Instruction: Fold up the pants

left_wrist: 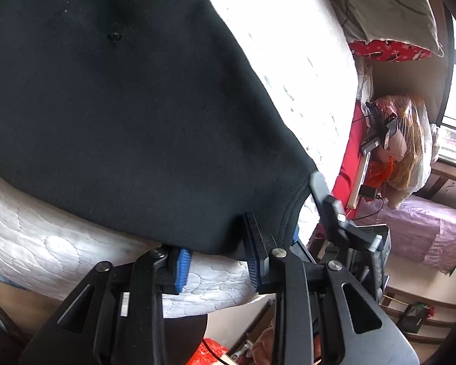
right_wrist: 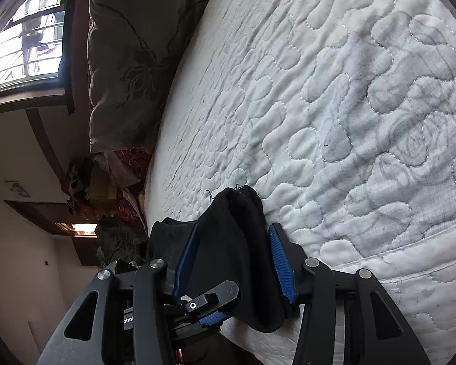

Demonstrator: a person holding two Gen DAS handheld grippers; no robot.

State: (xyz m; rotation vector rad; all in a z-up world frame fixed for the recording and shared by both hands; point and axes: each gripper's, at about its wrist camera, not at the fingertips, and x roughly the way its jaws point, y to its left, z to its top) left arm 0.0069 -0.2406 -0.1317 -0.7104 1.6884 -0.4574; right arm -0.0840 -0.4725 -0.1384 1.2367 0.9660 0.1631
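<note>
The black pants [left_wrist: 121, 106] lie spread on the white quilted mattress [left_wrist: 304, 60]. In the left wrist view my left gripper [left_wrist: 217, 243] sits at the mattress edge with the hem of the pants between its blue pads, jaws apart around the cloth. The other gripper's fingers [left_wrist: 331, 206] show just right of the hem. In the right wrist view my right gripper [right_wrist: 232, 258] has a bunched black corner of the pants [right_wrist: 234, 243] between its blue pads, at the mattress [right_wrist: 349, 106] edge. The left gripper's fingertip [right_wrist: 206, 301] shows below.
A brown flowered pillow [right_wrist: 124, 60] and a red cushion [left_wrist: 389, 50] lie at the bed's head. Clutter, a doll in plastic [left_wrist: 404, 140] and a purple covered bench [left_wrist: 428, 231] stand beside the bed. A window [right_wrist: 24, 36] is behind.
</note>
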